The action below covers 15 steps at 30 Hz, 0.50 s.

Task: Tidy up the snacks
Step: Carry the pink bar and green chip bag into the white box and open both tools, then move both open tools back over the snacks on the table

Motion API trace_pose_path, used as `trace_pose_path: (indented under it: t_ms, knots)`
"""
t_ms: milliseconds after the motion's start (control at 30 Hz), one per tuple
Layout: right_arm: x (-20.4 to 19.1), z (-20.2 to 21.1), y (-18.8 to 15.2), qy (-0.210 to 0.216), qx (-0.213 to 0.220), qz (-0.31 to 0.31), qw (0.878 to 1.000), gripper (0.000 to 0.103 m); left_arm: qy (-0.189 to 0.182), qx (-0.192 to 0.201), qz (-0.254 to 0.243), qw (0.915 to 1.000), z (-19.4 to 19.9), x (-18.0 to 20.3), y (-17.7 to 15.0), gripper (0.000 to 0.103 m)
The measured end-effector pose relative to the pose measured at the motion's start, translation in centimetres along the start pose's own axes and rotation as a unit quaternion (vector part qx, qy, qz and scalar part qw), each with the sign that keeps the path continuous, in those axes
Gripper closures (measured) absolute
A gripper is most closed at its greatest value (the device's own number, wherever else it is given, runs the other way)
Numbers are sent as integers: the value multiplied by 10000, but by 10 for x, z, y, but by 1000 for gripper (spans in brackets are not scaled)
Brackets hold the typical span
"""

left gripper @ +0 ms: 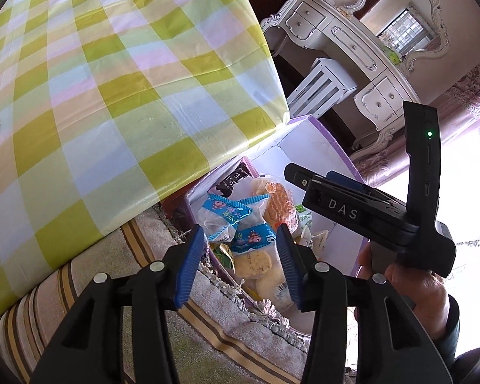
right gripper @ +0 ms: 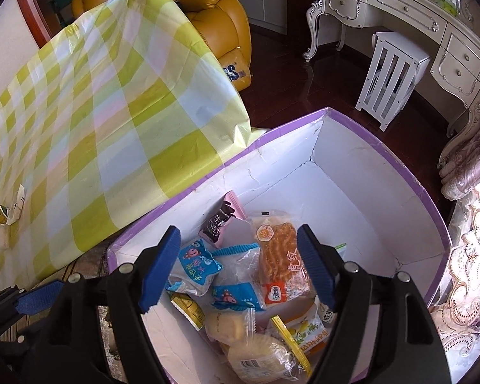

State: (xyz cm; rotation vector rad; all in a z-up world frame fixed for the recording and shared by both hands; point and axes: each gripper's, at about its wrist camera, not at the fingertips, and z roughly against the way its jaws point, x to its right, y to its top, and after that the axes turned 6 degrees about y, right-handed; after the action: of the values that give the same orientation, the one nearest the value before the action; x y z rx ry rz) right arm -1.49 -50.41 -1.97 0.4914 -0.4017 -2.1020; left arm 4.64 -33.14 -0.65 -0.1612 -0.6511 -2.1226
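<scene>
Bedroom w/ an ornate white dresser (right gripper: 432, 28) and a yellow leather armchair (right gripper: 214, 16) behind; your table (right gripper: 112, 112) wears a green-check cloth, a small carton (right gripper: 8, 212) sitting near its far edge. Beside the table, lower down, sits the purple-rimmed box (right gripper: 368, 166), white inside, w/ the snacks piled at its near end: blue-white packets (right gripper: 192, 267), an orange cake bar (right gripper: 283, 256), a pink chocolate pack (right gripper: 219, 220), pale buns (right gripper: 259, 355). Your right gripper (right gripper: 236, 268) hovers over that pile, jaws released, nothing between them. Your left gripper (left gripper: 240, 265) hangs at the box's near edge, jaws apart too, empty.
</scene>
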Motion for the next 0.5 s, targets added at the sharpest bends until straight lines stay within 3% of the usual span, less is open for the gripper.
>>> trace_pose_path:
  t_ms: [300,500]
  knots:
    - [-46,3,1,310,-25,399,9987,27,180,241,448,9985,20,-36,-3,57]
    - [-90,3,-3,614,-110,840,9945,27,441,516,1140,9912,48,-87,-13,57]
